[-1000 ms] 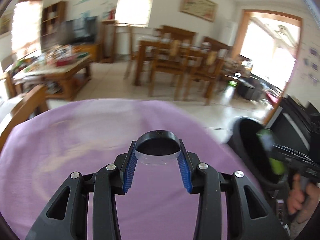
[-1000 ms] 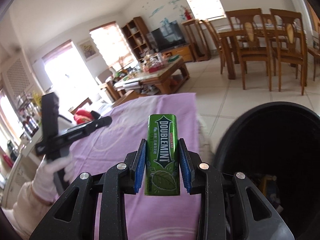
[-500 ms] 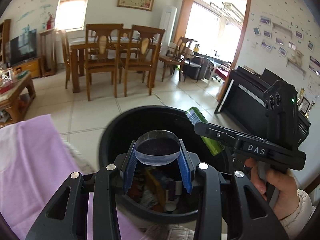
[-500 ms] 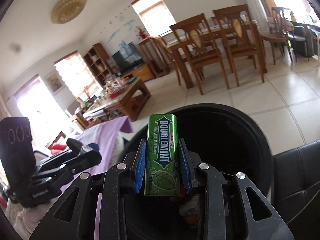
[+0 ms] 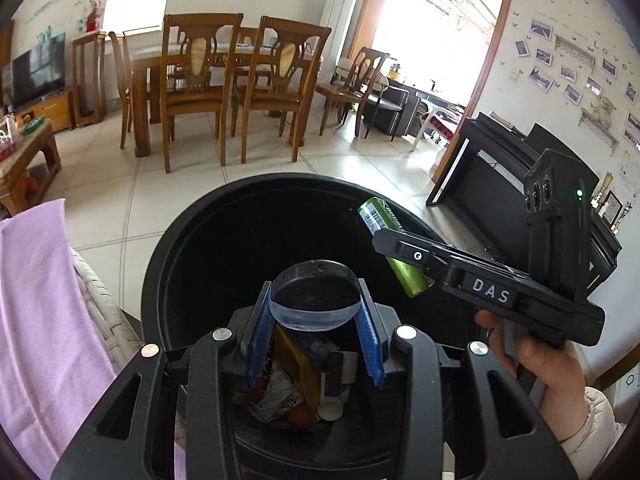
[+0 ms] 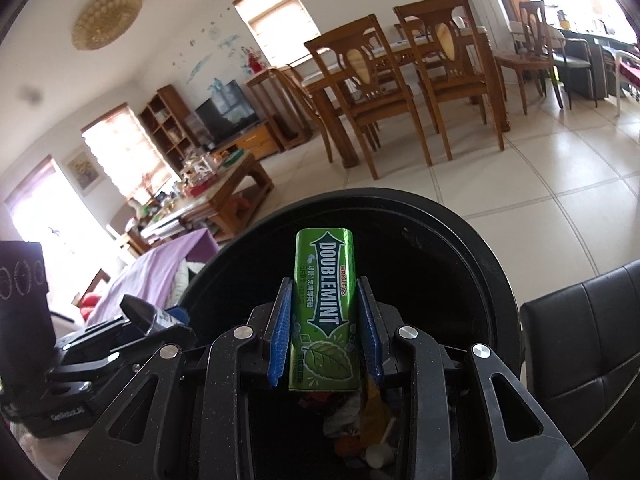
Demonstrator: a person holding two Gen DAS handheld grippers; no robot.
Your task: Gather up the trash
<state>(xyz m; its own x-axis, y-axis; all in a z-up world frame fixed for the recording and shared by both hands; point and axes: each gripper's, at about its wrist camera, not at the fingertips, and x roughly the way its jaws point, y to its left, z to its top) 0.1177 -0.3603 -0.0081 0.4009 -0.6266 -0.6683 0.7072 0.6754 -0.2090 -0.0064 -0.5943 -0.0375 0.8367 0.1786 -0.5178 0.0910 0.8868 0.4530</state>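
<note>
Both tools hang over a round black plastic trash bin (image 5: 192, 240) with litter at its bottom. The left tool (image 5: 314, 344) is clamped on a clear round plastic lid (image 5: 314, 300). The right tool (image 6: 325, 332) is clamped on a green Doublemint gum pack (image 6: 325, 312), held upright above the bin's opening.

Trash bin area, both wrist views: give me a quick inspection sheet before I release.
Surface: purple cloth beside the bin.
Job's things: black trash bin holds wrappers; Doublemint pack and clear round lid above its opening.
Clutter: nothing seen loose.
Grippers: left gripper shut on the lid; right gripper shut on the pack.
Cables: nothing seen.
Surroundings: dining chairs, piano, tiled floor.
</note>
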